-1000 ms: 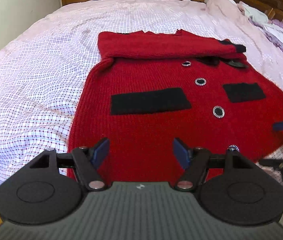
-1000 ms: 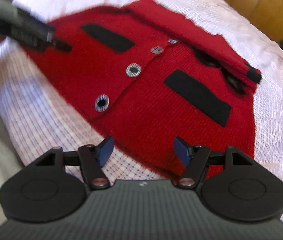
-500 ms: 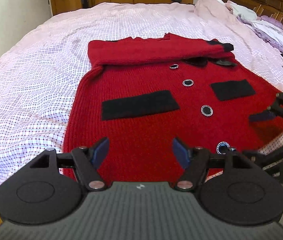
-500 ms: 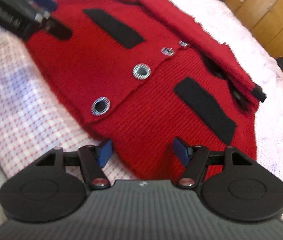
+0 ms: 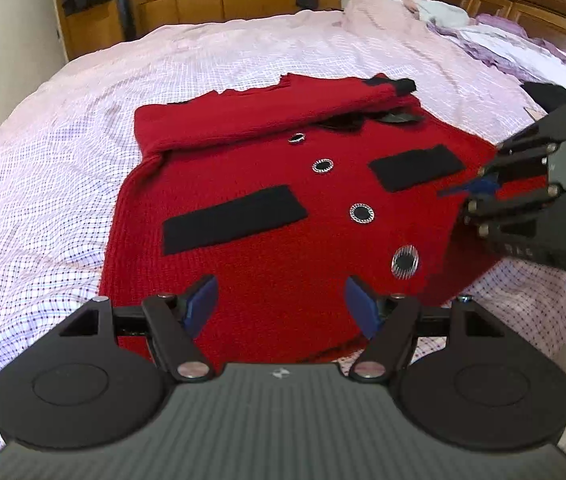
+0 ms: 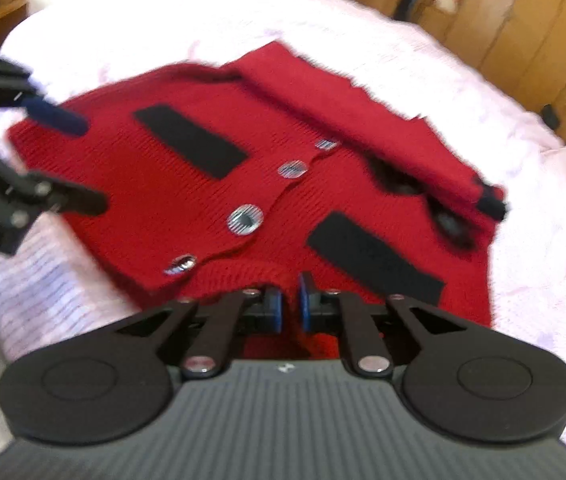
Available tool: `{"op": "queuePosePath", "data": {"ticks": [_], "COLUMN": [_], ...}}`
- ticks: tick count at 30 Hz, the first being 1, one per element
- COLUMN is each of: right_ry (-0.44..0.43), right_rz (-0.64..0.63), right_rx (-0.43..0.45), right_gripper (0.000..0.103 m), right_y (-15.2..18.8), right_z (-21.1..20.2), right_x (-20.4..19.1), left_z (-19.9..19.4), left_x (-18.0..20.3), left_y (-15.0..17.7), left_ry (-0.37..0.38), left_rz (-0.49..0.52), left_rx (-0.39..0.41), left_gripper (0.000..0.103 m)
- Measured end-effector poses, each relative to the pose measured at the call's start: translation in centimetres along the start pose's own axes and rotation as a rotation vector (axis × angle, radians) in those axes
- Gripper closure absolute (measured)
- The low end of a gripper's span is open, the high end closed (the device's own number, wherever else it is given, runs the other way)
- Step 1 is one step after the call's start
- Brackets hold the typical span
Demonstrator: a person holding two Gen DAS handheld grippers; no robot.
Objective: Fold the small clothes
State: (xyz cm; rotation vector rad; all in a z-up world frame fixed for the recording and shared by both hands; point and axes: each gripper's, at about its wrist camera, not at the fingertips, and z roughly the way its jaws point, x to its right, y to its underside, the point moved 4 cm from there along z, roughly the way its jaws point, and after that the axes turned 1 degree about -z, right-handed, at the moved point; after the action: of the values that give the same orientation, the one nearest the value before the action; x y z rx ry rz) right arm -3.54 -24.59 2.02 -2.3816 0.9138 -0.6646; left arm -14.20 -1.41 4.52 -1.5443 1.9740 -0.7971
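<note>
My left tool [image 5: 279, 300] hangs spread over the near hem of the red cardigan [image 5: 267, 216], which lies flat on the bed [image 5: 43, 184]. My right tool [image 6: 287, 304] pinches its hem; that view is blurred, the collar indistinct.

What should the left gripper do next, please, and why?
Probably close the left gripper on the near hem of the red cardigan. Its jaws stand open just over that edge, holding nothing, while the right gripper looks pinched on the hem at its own corner. Both corners held would allow an even fold.
</note>
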Motion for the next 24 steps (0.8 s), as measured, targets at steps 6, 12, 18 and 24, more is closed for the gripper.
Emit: {"op": "queuePosePath", "data": {"ticks": [6, 12, 18, 24], "right_ry": [-0.056, -0.018, 0.104, 0.141], "right_rz": [-0.079, -0.226, -0.402, -0.279], "right_rx": [-0.057, -0.173, -0.149, -0.017], "right_gripper": [0.039, 0.039, 0.043, 0.087], "right_y": [2.0, 2.8, 2.2, 0.0], "right_z": [0.3, 2.0, 3.2, 1.0], "right_x": [-1.8, -3.4, -5.2, -3.9], "left_z": [0.8, 1.7, 1.6, 0.5], "left_x": [-1.0, -2.6, -3.4, -2.5], "left_y": [0.2, 0.4, 0.3, 0.4], "left_ry": [-0.027, -0.062, -0.074, -0.042], "left_rz": [-0.044, -0.109, -0.115, -0.046], "left_rx": [-0.024, -0.056, -0.055, -0.022], "left_gripper": [0.028, 0.028, 0.028, 0.028]}}
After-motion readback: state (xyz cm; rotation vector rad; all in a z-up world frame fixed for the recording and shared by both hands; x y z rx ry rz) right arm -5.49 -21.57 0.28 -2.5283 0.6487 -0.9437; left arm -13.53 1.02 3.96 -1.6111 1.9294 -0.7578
